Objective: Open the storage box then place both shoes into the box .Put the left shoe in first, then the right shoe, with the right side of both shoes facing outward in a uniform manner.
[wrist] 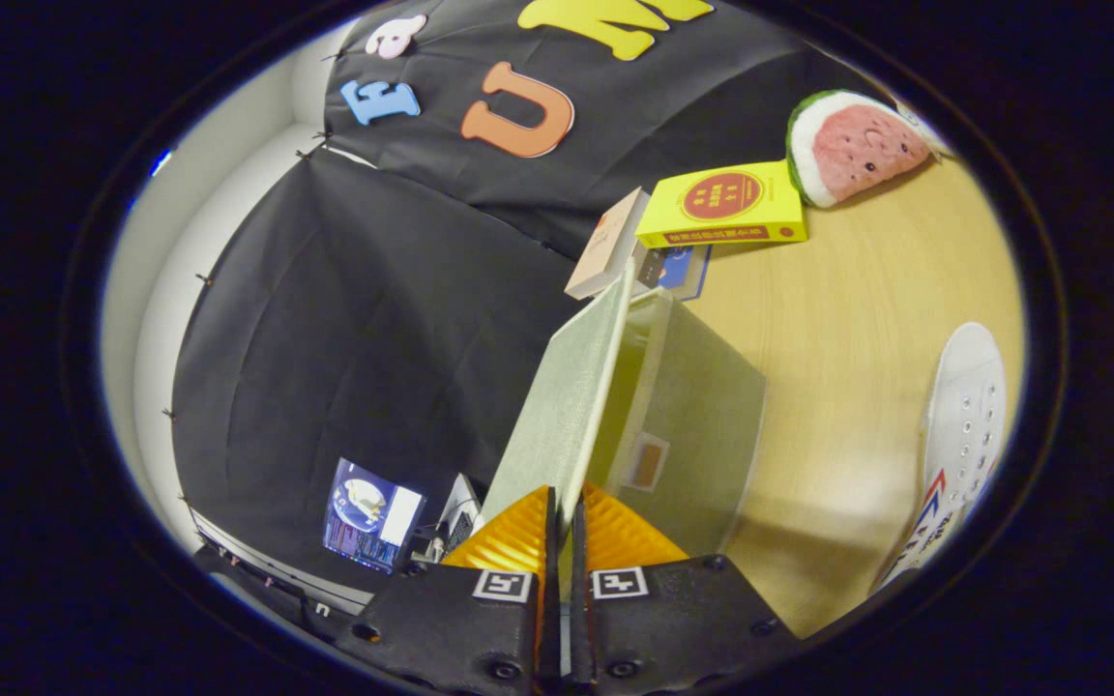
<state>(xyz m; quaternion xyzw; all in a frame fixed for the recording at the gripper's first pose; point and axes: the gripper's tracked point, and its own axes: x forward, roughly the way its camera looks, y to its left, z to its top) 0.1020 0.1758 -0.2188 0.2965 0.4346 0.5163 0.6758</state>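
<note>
1. One green box (688, 425), its lid (562, 406) raised, on the tabletop (847, 319).
2. One white shoe (958, 435), right of the box.
3. One yellow book (723, 205) beyond the box.
4. One watermelon plush (847, 145) beyond the box.
5. One screen (373, 515) left of the box.

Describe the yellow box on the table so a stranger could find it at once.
On the wooden table, look beyond the green storage box, whose lid the gripper pinches. The yellow box lies beside the watermelon plush; its red round emblem is unique.
</note>
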